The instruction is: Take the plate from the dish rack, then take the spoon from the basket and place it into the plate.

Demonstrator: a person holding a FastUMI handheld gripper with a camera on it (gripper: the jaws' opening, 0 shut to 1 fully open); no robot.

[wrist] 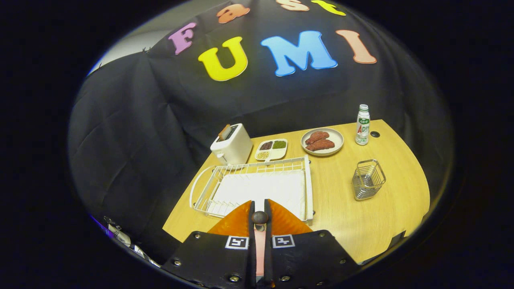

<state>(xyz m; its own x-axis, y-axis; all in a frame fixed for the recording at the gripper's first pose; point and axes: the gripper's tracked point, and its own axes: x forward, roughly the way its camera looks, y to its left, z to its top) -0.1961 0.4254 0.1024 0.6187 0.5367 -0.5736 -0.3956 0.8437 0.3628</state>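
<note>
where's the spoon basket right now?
In the gripper view, the wire basket stands on the table beyond the shut fingers, right of the white dish rack and nearer than the bottle.

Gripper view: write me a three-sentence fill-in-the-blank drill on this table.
1. A slice of bread sticks out of the white ___.
2. The plate of meat sits between the sectioned tray and the ___.
3. The gripper has its orange fingers ___ on a thin pink object.
Missing words: toaster; bottle; shut.
</note>
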